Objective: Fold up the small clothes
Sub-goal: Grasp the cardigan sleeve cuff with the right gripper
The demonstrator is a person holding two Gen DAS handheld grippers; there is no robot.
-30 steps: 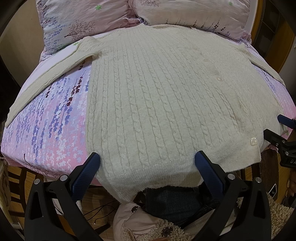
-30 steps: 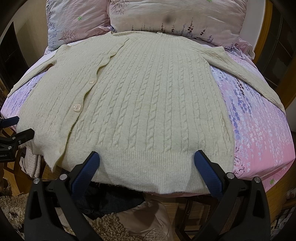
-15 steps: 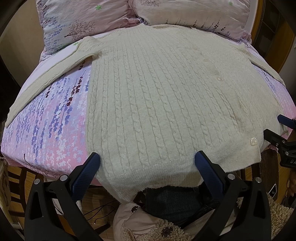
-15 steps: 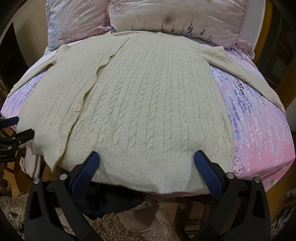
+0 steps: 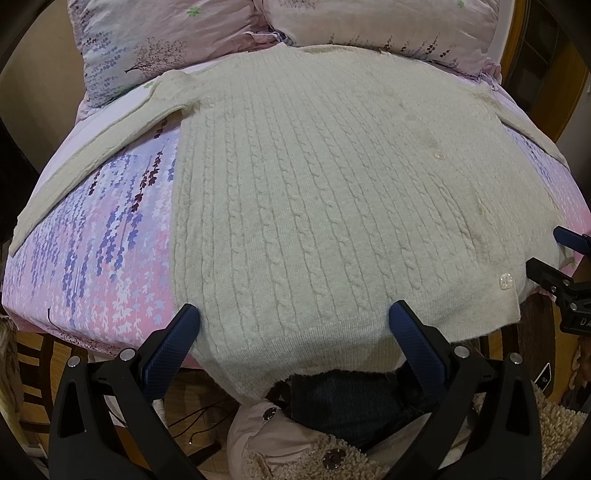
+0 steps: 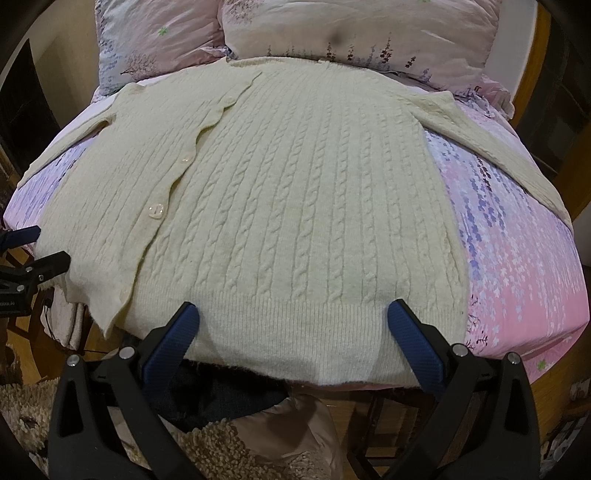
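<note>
A cream cable-knit cardigan [image 5: 314,192] [image 6: 295,206] lies flat and buttoned on the bed, sleeves spread to both sides, its hem hanging slightly over the near edge. My left gripper [image 5: 293,319] hovers open over the hem's left half, blue fingers wide apart and holding nothing. Over the hem's right half my right gripper [image 6: 291,317] stands open too, nothing between its fingers. Each gripper shows at the side edge of the other's view.
The bed has a pink and purple floral sheet [image 5: 92,240] [image 6: 517,251]. Two pillows [image 5: 155,44] [image 6: 369,33] lie at the head. A person's clothing and a fleecy cuff [image 5: 332,443] show below the bed edge. A wooden bed frame [image 6: 532,62] rises at the right.
</note>
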